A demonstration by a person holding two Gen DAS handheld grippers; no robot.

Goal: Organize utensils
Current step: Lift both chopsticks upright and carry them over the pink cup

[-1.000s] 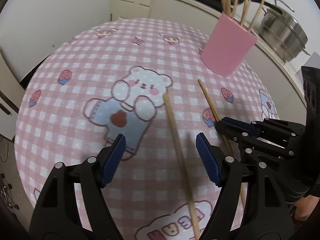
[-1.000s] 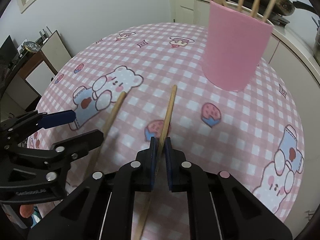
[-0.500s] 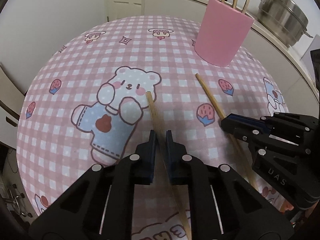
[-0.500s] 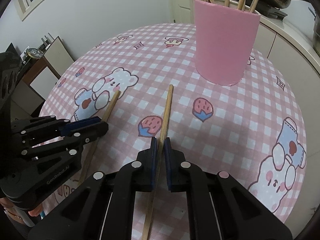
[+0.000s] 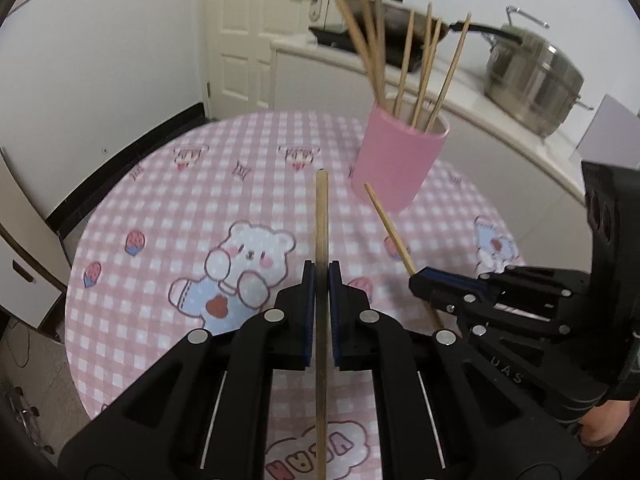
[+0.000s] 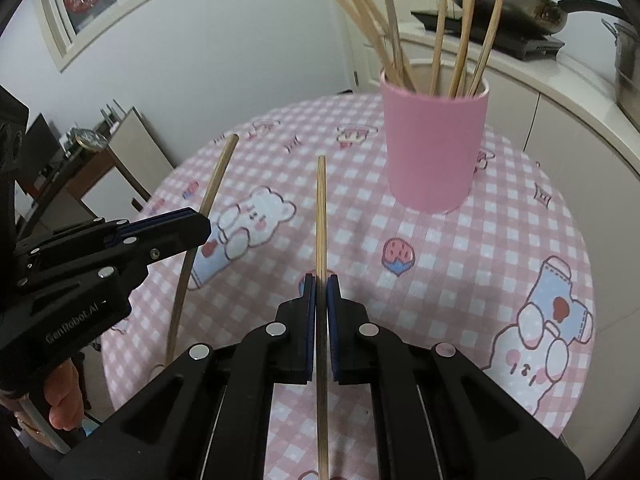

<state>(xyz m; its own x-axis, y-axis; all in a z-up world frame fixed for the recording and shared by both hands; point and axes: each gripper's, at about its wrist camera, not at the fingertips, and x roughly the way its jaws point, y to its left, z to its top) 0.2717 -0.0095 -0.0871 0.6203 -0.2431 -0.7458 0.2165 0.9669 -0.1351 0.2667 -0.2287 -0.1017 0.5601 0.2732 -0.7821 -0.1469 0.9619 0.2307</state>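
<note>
My left gripper [image 5: 321, 276] is shut on a wooden chopstick [image 5: 321, 216] and holds it above the table, tip toward the pink cup [image 5: 398, 158]. My right gripper [image 6: 320, 284] is shut on a second chopstick [image 6: 321, 216], also lifted and pointing toward the pink cup [image 6: 434, 148]. The cup stands upright on the far side of the table and holds several chopsticks [image 6: 440, 28]. Each gripper shows in the other's view: the right gripper [image 5: 424, 278] with its chopstick [image 5: 390, 230], the left gripper [image 6: 196, 222] with its chopstick [image 6: 212, 184].
The round table has a pink checked cloth with bear prints [image 5: 192, 208]. Behind it runs a white counter [image 5: 500, 128] with a steel pot [image 5: 532, 76] and a dark pan [image 6: 516, 0]. A white door [image 5: 256, 32] stands at the back.
The left gripper closed on its chopstick. Both grippers have lifted their chopsticks off the table, and the views have tilted up toward the cup.
</note>
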